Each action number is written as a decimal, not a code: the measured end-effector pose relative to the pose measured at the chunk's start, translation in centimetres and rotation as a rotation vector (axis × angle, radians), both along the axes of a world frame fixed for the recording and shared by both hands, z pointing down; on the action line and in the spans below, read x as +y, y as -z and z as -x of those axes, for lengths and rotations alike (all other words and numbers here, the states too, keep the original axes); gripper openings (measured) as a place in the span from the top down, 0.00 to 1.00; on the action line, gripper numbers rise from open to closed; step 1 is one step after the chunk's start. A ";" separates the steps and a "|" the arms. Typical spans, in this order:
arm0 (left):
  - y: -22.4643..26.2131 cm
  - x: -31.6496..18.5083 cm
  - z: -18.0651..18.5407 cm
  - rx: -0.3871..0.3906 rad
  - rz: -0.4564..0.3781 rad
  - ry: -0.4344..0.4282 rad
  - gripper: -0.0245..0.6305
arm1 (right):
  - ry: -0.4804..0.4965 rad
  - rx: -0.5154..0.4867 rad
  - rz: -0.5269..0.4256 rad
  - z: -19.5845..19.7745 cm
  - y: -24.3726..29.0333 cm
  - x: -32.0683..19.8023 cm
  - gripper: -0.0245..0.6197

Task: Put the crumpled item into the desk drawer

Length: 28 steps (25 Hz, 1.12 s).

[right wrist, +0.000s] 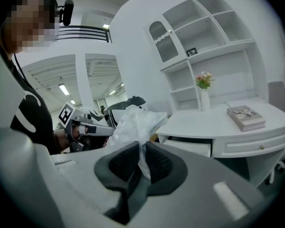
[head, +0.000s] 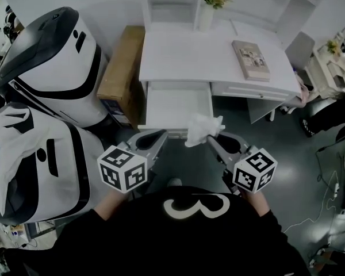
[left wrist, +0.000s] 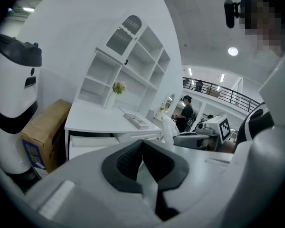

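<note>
The crumpled item (head: 202, 128) is a wad of thin white plastic, and my right gripper (head: 211, 139) is shut on its lower end. In the right gripper view the plastic (right wrist: 135, 125) rises from between the dark pads (right wrist: 156, 163). It hangs just in front of the open drawer (head: 178, 109) of the white desk (head: 213, 56), near the drawer's front right corner. My left gripper (head: 161, 137) is beside it on the left, shut with nothing in it; its pads (left wrist: 128, 158) meet in the left gripper view. The drawer (left wrist: 92, 144) looks bare inside.
A book (head: 251, 60) lies on the desk's right side and a vase of flowers (head: 210, 7) stands at the back. A cardboard box (head: 122, 68) stands left of the desk, beside large white machine bodies (head: 57, 68). A chair (head: 302, 50) is at the right.
</note>
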<state>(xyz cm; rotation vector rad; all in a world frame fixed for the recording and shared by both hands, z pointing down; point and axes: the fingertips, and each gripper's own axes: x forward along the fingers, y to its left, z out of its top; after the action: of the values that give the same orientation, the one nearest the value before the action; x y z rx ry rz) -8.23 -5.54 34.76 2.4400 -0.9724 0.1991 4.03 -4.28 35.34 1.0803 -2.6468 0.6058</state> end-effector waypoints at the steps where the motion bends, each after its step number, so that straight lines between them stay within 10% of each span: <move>1: -0.2 -0.4 0.1 0.004 0.006 0.000 0.95 | -0.002 0.005 0.000 0.0 -0.1 -0.3 0.89; 28: -4.8 -12.1 -1.4 -0.050 0.113 0.065 0.95 | 0.079 0.062 0.095 -0.8 -5.2 -13.7 0.89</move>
<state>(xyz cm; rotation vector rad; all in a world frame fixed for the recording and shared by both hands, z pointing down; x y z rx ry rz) -6.79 -17.66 39.60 2.3076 -1.0323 0.2864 4.82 -17.97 40.58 0.9481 -2.5658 0.6635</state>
